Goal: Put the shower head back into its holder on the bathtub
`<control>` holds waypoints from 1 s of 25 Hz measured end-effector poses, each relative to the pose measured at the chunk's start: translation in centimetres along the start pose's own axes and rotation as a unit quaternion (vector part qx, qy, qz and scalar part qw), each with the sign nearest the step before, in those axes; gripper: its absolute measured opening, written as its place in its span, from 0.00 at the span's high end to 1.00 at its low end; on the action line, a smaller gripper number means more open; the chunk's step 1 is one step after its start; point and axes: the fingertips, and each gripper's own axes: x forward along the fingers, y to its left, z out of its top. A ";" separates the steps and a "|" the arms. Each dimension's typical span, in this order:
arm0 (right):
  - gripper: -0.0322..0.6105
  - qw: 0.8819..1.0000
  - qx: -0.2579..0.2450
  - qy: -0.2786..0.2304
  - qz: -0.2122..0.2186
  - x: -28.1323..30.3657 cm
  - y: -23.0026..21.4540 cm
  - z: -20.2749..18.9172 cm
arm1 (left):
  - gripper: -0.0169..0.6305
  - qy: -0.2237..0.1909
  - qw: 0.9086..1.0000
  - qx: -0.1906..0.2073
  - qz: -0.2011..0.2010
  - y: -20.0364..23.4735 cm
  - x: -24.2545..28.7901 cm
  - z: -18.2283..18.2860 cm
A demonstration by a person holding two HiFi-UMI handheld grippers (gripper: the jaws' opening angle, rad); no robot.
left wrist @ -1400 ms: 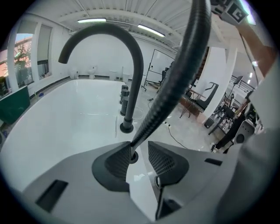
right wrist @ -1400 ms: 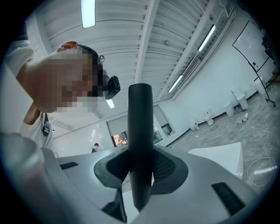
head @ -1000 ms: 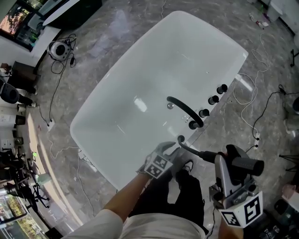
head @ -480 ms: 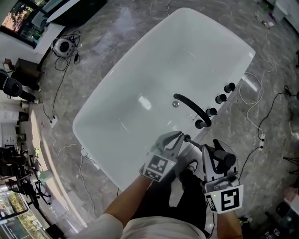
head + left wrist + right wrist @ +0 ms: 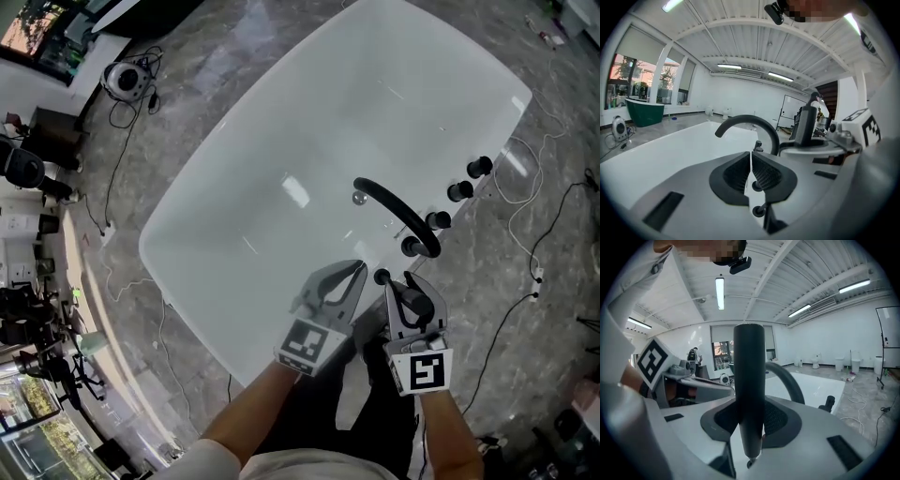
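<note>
We are clamping the right gripper on the shower head, keeping it upright with its narrow end pointing down. We judge that this suits dropping it into the holder on the tub rim, just beyond the jaws and near the spout. The left gripper is hovering just beside it. Its jaws have just been closing and are now pressing together on nothing, probably to stay clear. 1 second ago the shower head was lying roughly level, well right of the rim, and the left jaws were standing apart by the holder. Now both grippers are flanking the holder.
</note>
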 end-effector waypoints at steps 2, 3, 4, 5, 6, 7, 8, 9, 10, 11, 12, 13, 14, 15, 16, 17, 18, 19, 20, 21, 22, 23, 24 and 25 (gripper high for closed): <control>0.76 1.000 0.003 0.000 0.003 0.9 0.1 -1.7 | 0.95 0.003 1.000 -0.003 0.000 0.1 0.5 -1.0; 0.76 1.000 0.003 0.000 0.005 1.2 0.1 -2.4 | 0.95 0.006 1.000 -0.004 -0.002 0.1 0.8 -1.7; 0.76 1.000 0.003 0.002 0.008 1.6 0.0 -3.3 | 0.95 0.010 1.000 -0.005 -0.004 0.0 1.1 -2.4; 0.76 1.000 0.001 0.004 0.011 2.0 0.0 -4.1 | 0.96 0.012 1.000 -0.006 -0.006 -0.1 1.4 -3.1; 0.76 1.000 -0.001 0.007 0.015 2.3 0.1 -4.8 | 0.96 0.015 1.000 -0.007 -0.008 -0.1 1.7 -3.8; 0.76 1.000 -0.005 0.008 0.019 2.7 0.1 -5.5 | 0.97 0.017 1.000 -0.009 -0.009 -0.1 1.9 -4.4; 0.76 1.000 -0.010 0.009 0.024 3.0 0.2 -6.1 | 0.97 0.020 1.000 -0.011 -0.009 0.0 2.0 -5.0; 0.76 0.999 -0.016 0.012 0.028 3.3 0.3 -6.8 | 0.97 0.023 1.000 -0.013 -0.008 0.1 2.2 -5.6; 0.76 0.999 -0.023 0.016 0.033 3.6 0.4 -7.4 | 0.97 0.026 1.000 -0.015 -0.006 0.3 2.3 -6.2; 0.76 0.999 -0.030 0.021 0.037 3.8 0.5 -8.1 | 0.97 0.030 0.999 -0.016 -0.004 0.5 2.4 -6.8; 0.76 0.998 -0.034 0.025 0.040 4.0 0.6 -8.8 | 0.97 0.033 0.999 -0.017 0.000 0.7 2.4 -7.4; 0.76 0.998 -0.034 0.029 0.040 4.2 0.7 -9.5 | 0.97 0.035 0.999 -0.017 0.002 0.9 2.5 -7.9; 0.76 0.998 -0.029 0.033 0.038 4.4 0.7 -10.1 | 0.97 0.038 0.999 -0.017 0.004 1.0 2.5 -8.3; 0.76 0.998 -0.021 0.038 0.035 4.5 0.7 -10.7 | 0.97 0.040 0.999 -0.016 0.006 1.1 2.5 -8.6; 0.76 0.998 -0.016 0.042 0.034 4.5 0.8 -11.3 | 0.97 0.042 0.999 -0.015 0.007 1.1 2.5 -8.9; 0.76 0.998 -0.018 0.044 0.036 4.6 0.9 -11.7 | 0.97 0.045 0.999 -0.014 0.008 1.1 2.5 -9.2; 0.76 0.998 -0.025 0.045 0.040 4.7 1.1 -12.0 | 0.97 0.046 0.999 -0.013 0.009 1.1 2.4 -9.4; 0.76 0.997 -0.036 0.045 0.045 4.8 1.1 -12.3 | 0.97 0.048 0.999 -0.012 0.009 1.1 2.5 -9.6; 0.76 0.997 -0.046 0.046 0.050 4.8 1.1 -12.5 | 0.97 0.049 0.999 -0.011 0.010 1.0 2.6 -9.8; 0.76 0.996 -0.052 0.046 0.053 4.8 1.1 -12.8 | 0.97 0.049 0.999 -0.010 0.010 1.0 2.6 -9.9; 0.76 0.996 -0.052 0.046 0.053 4.8 1.0 -13.1 | 0.97 0.049 0.999 -0.010 0.010 0.9 2.6 -10.1; 0.76 0.996 -0.050 0.047 0.053 4.8 0.9 -13.5 | 0.97 0.050 0.999 -0.009 0.010 0.8 2.6 -10.2; 0.76 0.996 -0.048 0.049 0.052 4.8 0.8 -13.8 | 0.97 0.052 0.999 -0.009 0.009 0.7 2.7 -10.4; 0.76 0.996 -0.045 0.050 0.052 4.8 0.8 -14.0 | 0.97 0.053 0.999 -0.008 0.009 0.6 2.7 -10.5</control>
